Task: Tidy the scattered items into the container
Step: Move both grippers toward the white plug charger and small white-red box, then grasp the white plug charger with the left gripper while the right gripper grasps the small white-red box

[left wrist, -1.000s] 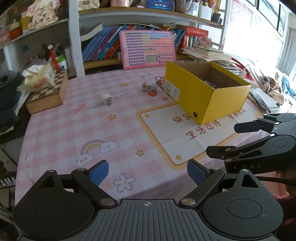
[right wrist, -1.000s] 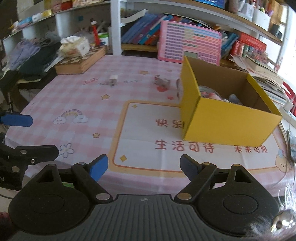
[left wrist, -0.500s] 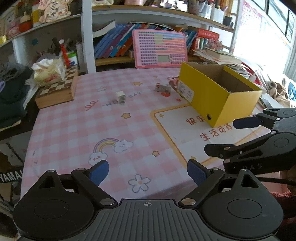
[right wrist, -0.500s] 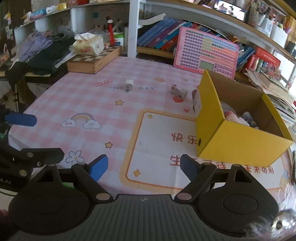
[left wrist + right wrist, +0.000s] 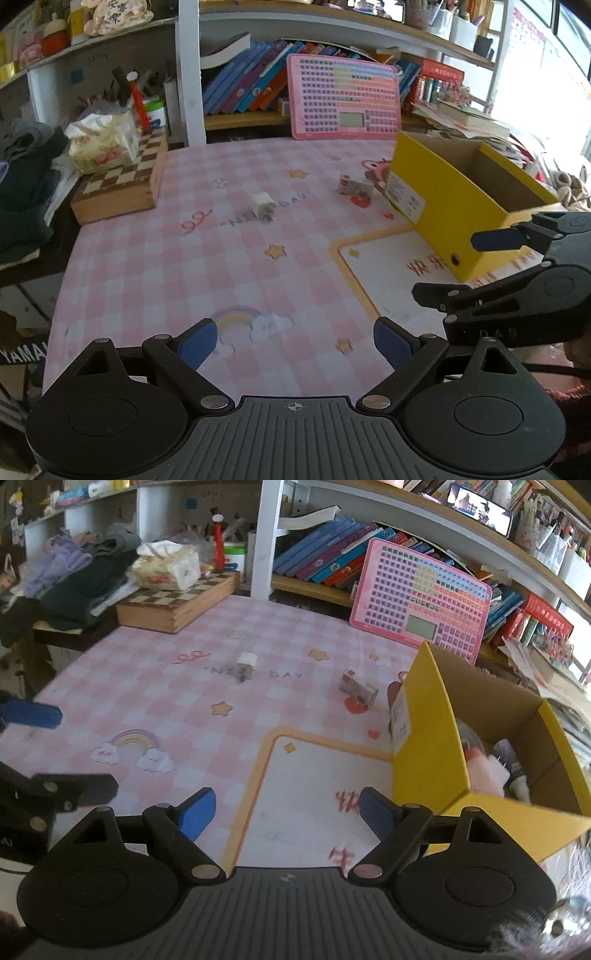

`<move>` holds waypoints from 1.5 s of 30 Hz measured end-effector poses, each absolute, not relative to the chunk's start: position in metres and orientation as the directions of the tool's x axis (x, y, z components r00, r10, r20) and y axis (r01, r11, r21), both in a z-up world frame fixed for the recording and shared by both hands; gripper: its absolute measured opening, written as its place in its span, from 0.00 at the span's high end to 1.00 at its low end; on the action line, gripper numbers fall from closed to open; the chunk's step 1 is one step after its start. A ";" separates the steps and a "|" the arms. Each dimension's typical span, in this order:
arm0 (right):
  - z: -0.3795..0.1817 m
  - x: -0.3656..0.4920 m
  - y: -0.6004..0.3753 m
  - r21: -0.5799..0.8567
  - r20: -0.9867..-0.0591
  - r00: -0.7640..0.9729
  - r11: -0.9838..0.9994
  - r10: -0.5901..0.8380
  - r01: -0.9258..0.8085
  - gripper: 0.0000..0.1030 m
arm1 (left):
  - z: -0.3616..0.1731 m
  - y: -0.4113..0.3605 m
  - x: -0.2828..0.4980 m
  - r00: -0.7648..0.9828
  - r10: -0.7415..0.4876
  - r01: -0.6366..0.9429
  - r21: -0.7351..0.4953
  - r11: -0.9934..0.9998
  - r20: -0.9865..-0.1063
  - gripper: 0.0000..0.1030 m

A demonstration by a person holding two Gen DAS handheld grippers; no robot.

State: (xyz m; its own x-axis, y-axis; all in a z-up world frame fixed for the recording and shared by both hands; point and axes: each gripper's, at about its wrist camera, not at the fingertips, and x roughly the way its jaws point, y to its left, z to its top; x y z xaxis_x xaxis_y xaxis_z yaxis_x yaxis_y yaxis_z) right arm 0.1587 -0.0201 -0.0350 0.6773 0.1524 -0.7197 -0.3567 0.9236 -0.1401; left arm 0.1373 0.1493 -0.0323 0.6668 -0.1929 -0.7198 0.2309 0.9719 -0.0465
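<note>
Pink checked cloth [image 5: 155, 266] covers the table, printed with stars, a rainbow and an orange-framed white panel, and bookshelves stand behind it. Both pairs of tongs hang above the near edge with nothing between their blue pads. The left gripper [image 5: 294, 341] stands wide, as it did a second ago; the right gripper [image 5: 286, 811] also stands wide and is about as open as before. In the left wrist view the right gripper [image 5: 447, 266] shows side-on at the right edge, in front of the box.

Compared with a second ago, both cameras have swung across the table: the yellow cardboard box [image 5: 428, 746] now sits further right in each view, and more of the left side of the table shows, with the chessboard case [image 5: 122, 184] and the tissue pack [image 5: 99, 146] on it now larger in frame.

Two loose items lie on the cloth where they lay before: a small white charger plug [image 5: 262, 205] near the printed lettering, well apart from the box, and a small grey block [image 5: 354, 186] just beside the box's far corner. Inside the box, the right wrist view shows a pink soft thing [image 5: 484, 771] and some darker pieces too small to identify.
</note>
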 end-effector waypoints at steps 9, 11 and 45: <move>-0.033 0.222 -0.022 -0.091 -0.703 0.699 0.959 0.128 -0.267 0.20 | -0.037 0.150 0.189 0.690 -0.165 0.217 -0.017 0.976 -0.705 0.09; -0.031 0.238 -0.023 -0.063 -0.697 0.705 0.969 0.129 -0.239 0.20 | -0.038 0.149 0.201 0.695 -0.160 0.214 -0.010 0.977 -0.701 0.09; -0.085 0.412 -0.018 -0.083 -0.761 0.649 0.991 0.003 -0.102 0.36 | -0.105 0.125 0.355 0.669 -0.147 0.211 -0.004 0.978 -0.729 0.30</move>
